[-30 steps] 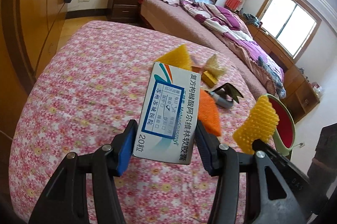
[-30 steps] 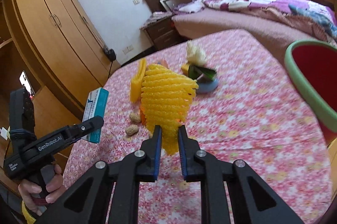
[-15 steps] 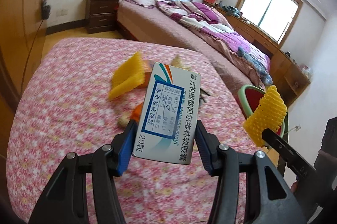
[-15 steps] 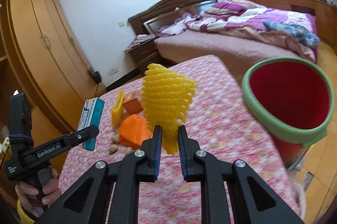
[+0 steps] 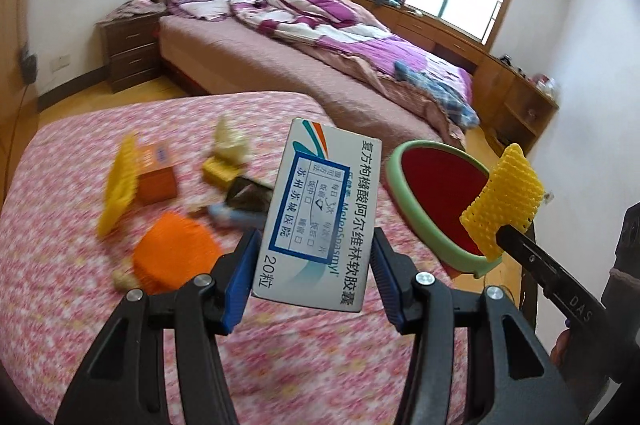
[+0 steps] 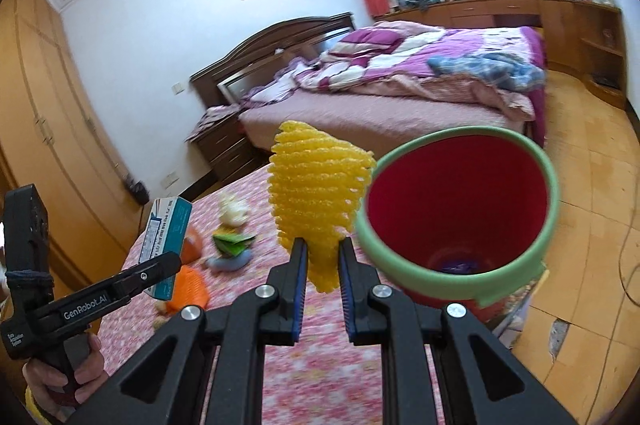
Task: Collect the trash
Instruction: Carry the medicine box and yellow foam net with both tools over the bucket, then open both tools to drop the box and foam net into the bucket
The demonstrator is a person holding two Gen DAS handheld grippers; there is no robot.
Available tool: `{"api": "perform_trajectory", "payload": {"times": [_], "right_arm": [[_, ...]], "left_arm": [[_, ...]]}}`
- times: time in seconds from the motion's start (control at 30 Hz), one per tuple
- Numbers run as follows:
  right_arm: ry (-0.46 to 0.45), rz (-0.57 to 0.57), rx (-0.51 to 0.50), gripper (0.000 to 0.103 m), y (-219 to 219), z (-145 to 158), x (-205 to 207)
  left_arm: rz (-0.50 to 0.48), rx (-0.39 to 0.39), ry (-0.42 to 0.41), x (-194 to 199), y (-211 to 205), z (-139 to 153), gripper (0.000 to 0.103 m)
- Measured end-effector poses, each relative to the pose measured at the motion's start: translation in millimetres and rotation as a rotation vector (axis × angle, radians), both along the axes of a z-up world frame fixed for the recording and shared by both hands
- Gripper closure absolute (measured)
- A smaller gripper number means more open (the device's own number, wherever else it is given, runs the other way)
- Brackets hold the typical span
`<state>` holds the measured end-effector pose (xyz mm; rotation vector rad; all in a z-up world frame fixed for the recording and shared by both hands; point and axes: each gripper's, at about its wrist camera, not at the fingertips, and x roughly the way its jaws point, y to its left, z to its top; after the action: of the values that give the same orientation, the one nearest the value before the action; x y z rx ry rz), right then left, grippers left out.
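The table (image 5: 80,305) with its pink flowered cloth fills the lower left of the left wrist view. The red bin (image 6: 456,217) with a green rim stands at the table's far corner, centre right in the right wrist view, mouth open and tilted toward the camera.

More trash lies in the left middle of the left wrist view: an orange foam net (image 5: 172,257), an orange box (image 5: 154,177), a long yellow net (image 5: 118,185).

The left gripper (image 5: 312,261) is closed on a medicine box (image 5: 324,213) by its two long edges. It looks like light, stiff card that would dent if squeezed hard.

The right gripper (image 6: 322,265) pinches the lower end of a yellow foam net (image 6: 316,197), just beside the bin's rim. The net looks featherlight, soft and springy, so a pinch on a bunched end probably holds best.
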<state>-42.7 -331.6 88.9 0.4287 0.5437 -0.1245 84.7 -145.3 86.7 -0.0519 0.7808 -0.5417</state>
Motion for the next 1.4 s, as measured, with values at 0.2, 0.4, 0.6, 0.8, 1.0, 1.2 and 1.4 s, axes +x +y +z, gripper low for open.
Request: {"api": "perform_trajectory", "payload": {"times": [0.2, 0.4, 0.6, 0.8, 1.0, 1.2, 1.4], "right_arm": [[0.004, -0.086, 0.023, 0.086, -36, -8, -10], [0.036, -0.145, 0.053, 0.086, -69, -26, -8], [0.068, -0.190, 0.075, 0.085, -96, -43, -3], [0.093, -0.220, 0.074, 0.082, -116, -53, 2], [0.108, -0.242, 0.068, 0.078, -126, -62, 5], [0.103, -0.245, 0.091, 0.066, -131, -68, 7], [0.088, -0.246, 0.098, 0.063, -129, -65, 4]], "left_arm": [[-0.088, 0.029, -0.010, 5, -47, -4, 0.048], [-0.160, 0.079, -0.006, 20, -102, -12, 0.048], [-0.227, 0.093, 0.002, 32, -144, -22, 0.048], [-0.260, 0.120, 0.007, 44, -177, -37, 0.048], [-0.257, 0.151, 0.034, 50, -191, -54, 0.048], [-0.251, 0.153, 0.044, 52, -193, -60, 0.046], [-0.239, 0.121, 0.054, 45, -181, -55, 0.046]]}}
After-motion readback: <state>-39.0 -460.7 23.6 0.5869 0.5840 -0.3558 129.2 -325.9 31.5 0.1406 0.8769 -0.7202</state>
